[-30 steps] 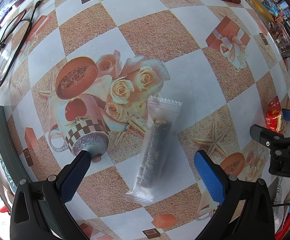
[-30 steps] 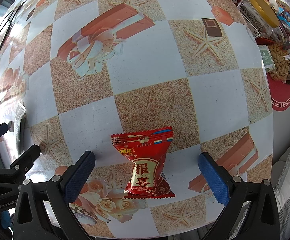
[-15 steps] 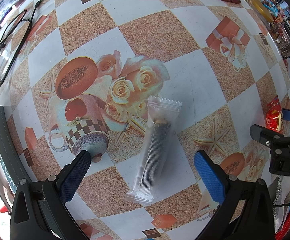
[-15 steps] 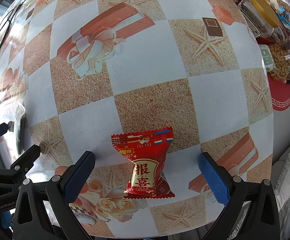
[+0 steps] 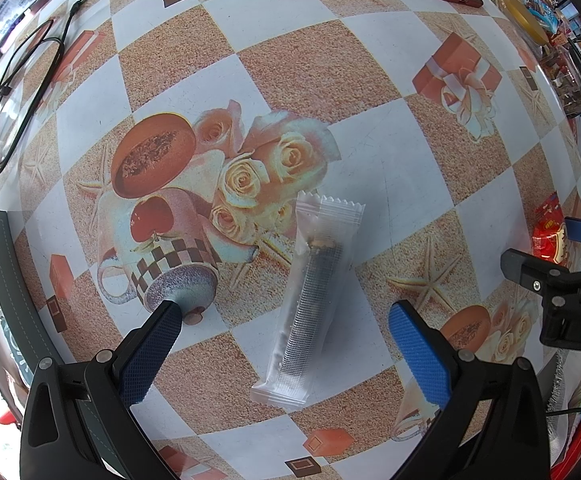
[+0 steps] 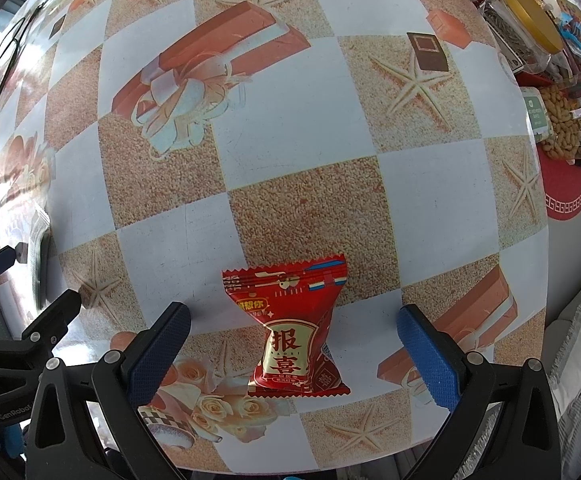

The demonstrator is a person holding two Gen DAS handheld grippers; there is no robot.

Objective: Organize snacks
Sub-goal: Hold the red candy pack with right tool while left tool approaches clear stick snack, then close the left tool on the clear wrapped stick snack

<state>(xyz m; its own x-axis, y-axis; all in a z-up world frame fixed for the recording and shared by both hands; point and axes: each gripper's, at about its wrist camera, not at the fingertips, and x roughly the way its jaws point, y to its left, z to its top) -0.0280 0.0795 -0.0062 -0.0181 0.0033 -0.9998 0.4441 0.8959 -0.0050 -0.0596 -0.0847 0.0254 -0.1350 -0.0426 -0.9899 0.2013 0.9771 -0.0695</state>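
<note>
The left gripper is hovering over the worktop with its blue-padded fingers standing wide apart and holding nothing. A long clear snack packet with a dark ribbed stick inside is lying flat on the checked cloth between those fingers, touching neither. Its crimped top end is pointing toward 12 o'clock, leaning slightly to 1, and its lower end is sitting near the middle of the gap. The packet's upper part is overlapping the printed roses and cup picture, which is spreading out toward 10 o'clock. At 3 o'clock in this view, part of the right gripper is showing, with a red packet visible beside it near the worktop's edge.

The right gripper is also hanging over the worktop, fingers spread wide and gripping nothing. The red snack packet with gold characters is lying flat between them, clear of both pads, its serrated upper edge facing 12 o'clock. At 1 to 2 o'clock, well apart from the packet, a yellow-lidded jar and a clear container of peanuts are standing together with other goods, and a round red mat is lying just below them. At 9 o'clock the left gripper is showing at the frame's edge.
</note>
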